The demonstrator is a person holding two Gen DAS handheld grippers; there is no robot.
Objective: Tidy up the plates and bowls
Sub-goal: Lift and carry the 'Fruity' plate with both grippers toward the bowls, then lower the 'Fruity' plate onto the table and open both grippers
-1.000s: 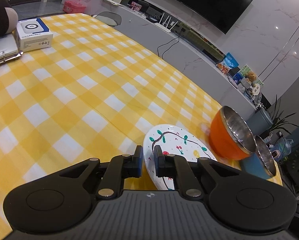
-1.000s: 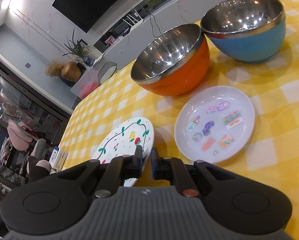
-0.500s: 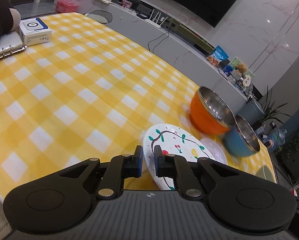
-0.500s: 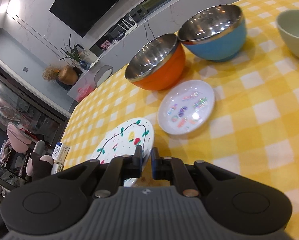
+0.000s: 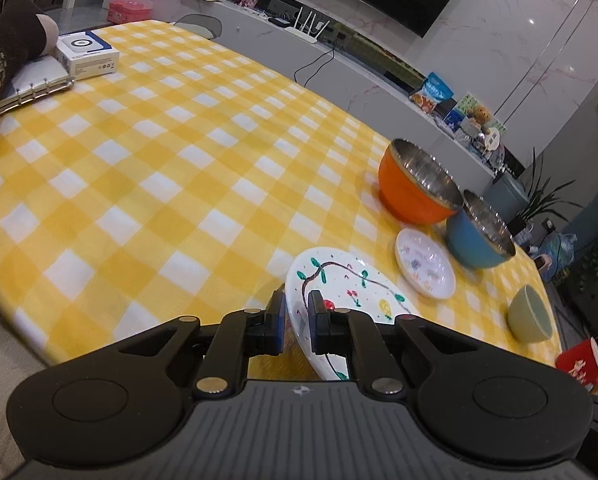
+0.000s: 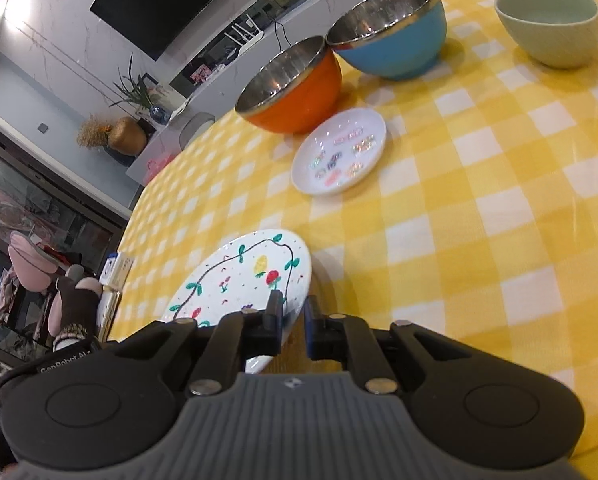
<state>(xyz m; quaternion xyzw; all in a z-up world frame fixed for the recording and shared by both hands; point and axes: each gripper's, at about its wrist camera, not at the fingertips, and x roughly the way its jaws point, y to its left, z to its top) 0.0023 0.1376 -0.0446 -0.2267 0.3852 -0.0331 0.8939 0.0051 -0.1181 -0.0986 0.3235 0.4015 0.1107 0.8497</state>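
A white plate painted with vines and fruit (image 5: 351, 288) is held above the yellow checked table by both grippers. My left gripper (image 5: 297, 312) is shut on its left rim. My right gripper (image 6: 293, 312) is shut on the rim of the same plate (image 6: 243, 276) at its right side. Farther on stand a small white plate with stickers (image 5: 425, 268) (image 6: 339, 150), an orange steel bowl (image 5: 417, 188) (image 6: 291, 90), a blue steel bowl (image 5: 479, 236) (image 6: 391, 36) and a pale green bowl (image 5: 531, 314) (image 6: 551, 22).
A white and blue box (image 5: 87, 54) and a ring binder (image 5: 31, 84) lie at the table's far left corner. A red container (image 5: 579, 360) sits off the right edge. A long counter (image 5: 339, 64) runs behind the table.
Both grippers have pulled back with the painted plate, away from the bowls. The small sticker plate and the green bowl have come into the left wrist view.
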